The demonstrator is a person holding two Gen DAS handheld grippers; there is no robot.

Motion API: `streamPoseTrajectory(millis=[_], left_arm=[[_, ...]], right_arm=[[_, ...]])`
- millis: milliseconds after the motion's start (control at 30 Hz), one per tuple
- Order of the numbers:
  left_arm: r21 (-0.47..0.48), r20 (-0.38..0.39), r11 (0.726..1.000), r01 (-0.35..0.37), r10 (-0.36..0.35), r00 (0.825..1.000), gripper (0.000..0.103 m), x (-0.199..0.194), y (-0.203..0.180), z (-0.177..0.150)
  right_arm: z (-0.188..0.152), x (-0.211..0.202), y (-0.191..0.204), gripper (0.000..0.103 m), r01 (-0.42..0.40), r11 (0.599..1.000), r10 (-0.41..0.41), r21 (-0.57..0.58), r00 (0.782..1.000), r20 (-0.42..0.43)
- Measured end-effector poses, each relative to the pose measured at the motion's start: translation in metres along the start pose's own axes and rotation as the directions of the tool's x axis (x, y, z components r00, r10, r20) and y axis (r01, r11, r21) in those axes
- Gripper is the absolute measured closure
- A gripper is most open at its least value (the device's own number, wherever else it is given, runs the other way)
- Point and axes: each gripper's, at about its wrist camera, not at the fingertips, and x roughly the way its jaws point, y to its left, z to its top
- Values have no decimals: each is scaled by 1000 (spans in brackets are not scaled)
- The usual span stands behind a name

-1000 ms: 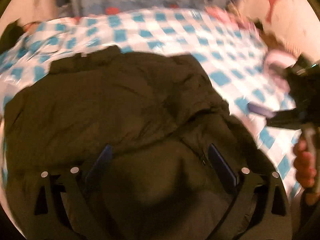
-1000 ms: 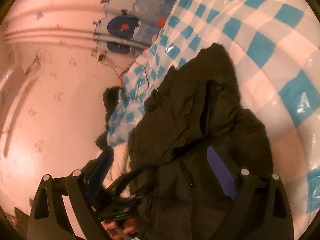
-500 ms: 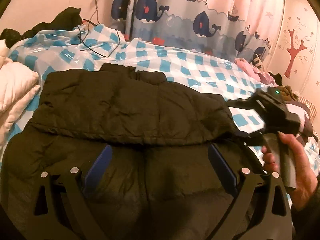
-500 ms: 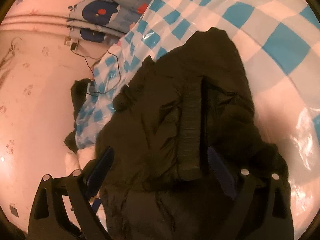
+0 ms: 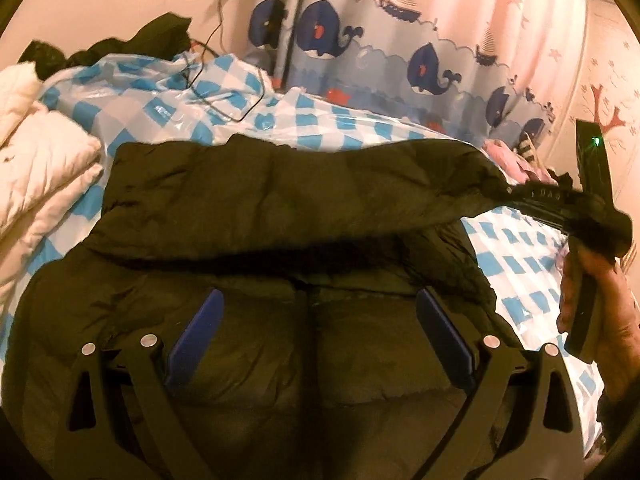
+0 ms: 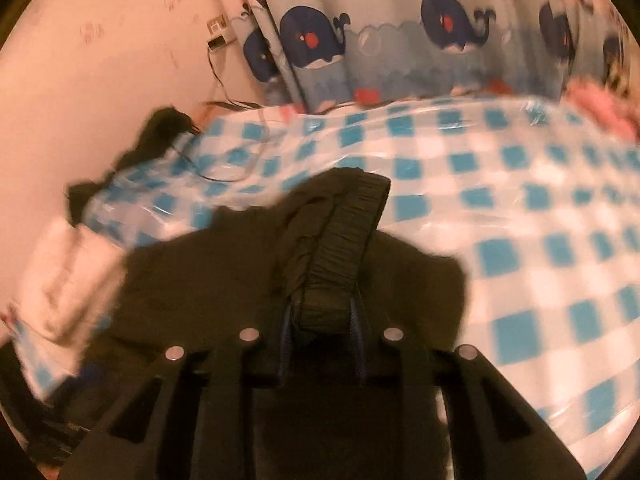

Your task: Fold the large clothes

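Note:
A dark olive puffer jacket [image 5: 280,208] lies spread on the blue-and-white checked bed cover [image 5: 352,124]. My left gripper [image 5: 316,332] is open and hovers over the jacket's body, with nothing between its blue pads. My right gripper [image 6: 324,320] is shut on the jacket's ribbed sleeve cuff [image 6: 348,240]. In the left wrist view the right gripper [image 5: 576,216] holds that sleeve lifted at the right, stretched across the jacket's upper part.
A white quilted garment [image 5: 36,168] lies at the left edge of the bed. Dark clothes [image 5: 160,36] and a black cable [image 5: 224,96] lie at the far left corner. A whale-print curtain [image 5: 400,60] hangs behind. Pink clothes [image 6: 600,108] lie at far right.
My right gripper closed on the sleeve cuff and lifted it up and to the right, pulling the sleeve taut. My left gripper stayed open over the jacket body.

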Motion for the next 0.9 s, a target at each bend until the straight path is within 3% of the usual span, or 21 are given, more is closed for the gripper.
streamPoseTrajectory(millis=[100, 200, 267, 367, 400, 500, 633, 700, 767, 800, 900], left_arm=[[-29, -34, 999, -22, 21, 999, 10, 7, 8, 0], [-61, -66, 997, -38, 34, 997, 10, 13, 17, -1], [-77, -73, 996, -43, 37, 997, 10, 14, 22, -1], [-94, -65, 994, -57, 51, 997, 10, 12, 29, 0], [-103, -61, 993, -59, 53, 997, 10, 11, 32, 2], [-114, -51, 991, -77, 72, 996, 10, 11, 39, 6], [-111, -20, 983, -149, 148, 989, 10, 7, 54, 15], [-135, -9, 975, -177, 177, 984, 10, 4, 66, 20], [-199, -9, 958, -207, 209, 978, 10, 1, 89, 24], [-221, -16, 950, -219, 221, 975, 10, 2, 97, 25], [-342, -112, 891, -298, 276, 955, 10, 12, 139, 19]], right_arm=[[-15, 36, -25, 78, 45, 999, -42, 21, 990, -135], [-46, 73, -44, 74, 50, 998, -34, 44, 948, -318], [-52, 66, -56, 67, 38, 994, -3, 107, 953, -303], [-44, 37, -61, 55, 84, 985, -58, 154, 984, -171], [-36, 22, -55, 52, 114, 984, -102, 137, 991, -90], [-14, 16, -28, 42, 55, 996, -55, 70, 998, -2], [2, 67, 1, 39, 21, 1000, -22, -17, 995, -94], [-3, 99, -3, 39, 81, 996, -84, -26, 985, -152], [-16, 130, -22, 39, 117, 993, -108, 24, 968, -228], [-25, 148, -37, 39, 107, 991, -81, 79, 958, -276], [-26, 159, -50, 39, 94, 984, -44, 151, 951, -307]])
